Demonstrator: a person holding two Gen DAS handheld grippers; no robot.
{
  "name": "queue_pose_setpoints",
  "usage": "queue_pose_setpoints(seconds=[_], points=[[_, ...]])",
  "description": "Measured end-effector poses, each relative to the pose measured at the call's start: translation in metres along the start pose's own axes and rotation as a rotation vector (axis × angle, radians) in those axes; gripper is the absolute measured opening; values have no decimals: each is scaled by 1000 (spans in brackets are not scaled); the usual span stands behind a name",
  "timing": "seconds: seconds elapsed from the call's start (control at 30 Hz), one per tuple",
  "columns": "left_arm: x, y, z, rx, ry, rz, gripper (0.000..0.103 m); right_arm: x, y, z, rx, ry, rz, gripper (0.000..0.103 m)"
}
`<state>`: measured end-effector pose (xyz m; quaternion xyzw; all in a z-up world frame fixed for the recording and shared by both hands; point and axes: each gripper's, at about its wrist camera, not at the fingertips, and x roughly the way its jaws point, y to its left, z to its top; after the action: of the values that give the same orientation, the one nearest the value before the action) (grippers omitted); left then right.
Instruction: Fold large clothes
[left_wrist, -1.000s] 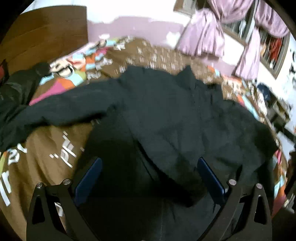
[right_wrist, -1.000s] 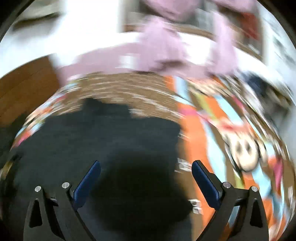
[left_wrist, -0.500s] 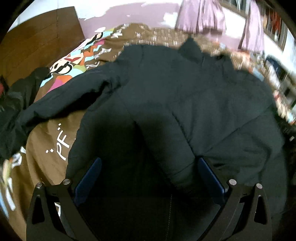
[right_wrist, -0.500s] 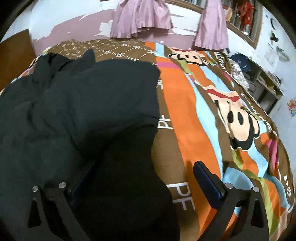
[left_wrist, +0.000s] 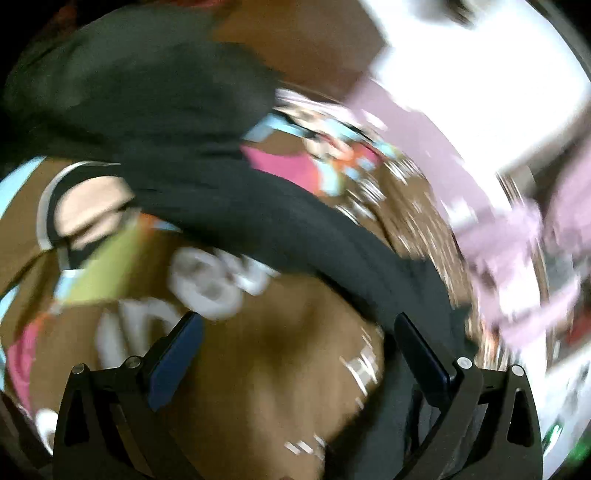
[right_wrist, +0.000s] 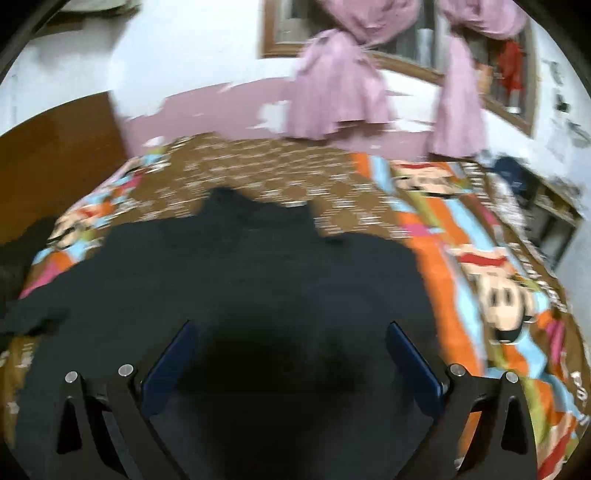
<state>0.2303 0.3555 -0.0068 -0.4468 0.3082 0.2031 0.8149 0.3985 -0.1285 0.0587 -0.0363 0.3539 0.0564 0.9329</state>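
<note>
Swung off the torso since half a second earlier, the left gripper (left_wrist: 295, 354) was held spread wide above the bedspread (left_wrist: 280, 369) beside the black jacket's (right_wrist: 236, 280) outstretched sleeve (left_wrist: 295, 229), while the right gripper (right_wrist: 290, 356) was held equally agape, empty, over the jacket.

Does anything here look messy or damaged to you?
Yes. The purple paint on the wall behind the bed is peeling in white patches. The black jacket lies rumpled on the cartoon bedspread, one sleeve stretched out sideways, not yet folded.
</note>
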Motion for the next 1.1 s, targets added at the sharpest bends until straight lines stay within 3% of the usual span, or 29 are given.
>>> queue_pose_setpoints(seconds=[0.1,0.2,0.3,0.47,0.53,0.6,0.67,0.8,0.97,1.1], points=[[-9,45,44,-159,-81,28,101,6,51,-4,-44,16,99,103],[-14,73,68,-201,-144,69,101,16,95,-14,-121,24,154,103],[-9,92,83,-232,-152,94,100,28,125,-25,-226,5,139,103],[5,106,90,-268,-105,53,100,60,146,-44,-323,44,96,103],[6,113,90,-301,-105,71,92,77,146,-55,-335,111,85,103],[6,124,93,-318,-85,90,59,90,144,-65,-329,165,91,103],[10,132,96,-316,-59,115,43,90,142,-70,-314,163,98,103],[5,131,99,-290,-87,64,18,88,140,-72,-321,173,102,103],[-29,99,98,-154,-234,44,2,84,135,-71,-311,183,130,103],[-59,60,91,-31,-354,29,1,57,126,-53,-255,120,206,103]])
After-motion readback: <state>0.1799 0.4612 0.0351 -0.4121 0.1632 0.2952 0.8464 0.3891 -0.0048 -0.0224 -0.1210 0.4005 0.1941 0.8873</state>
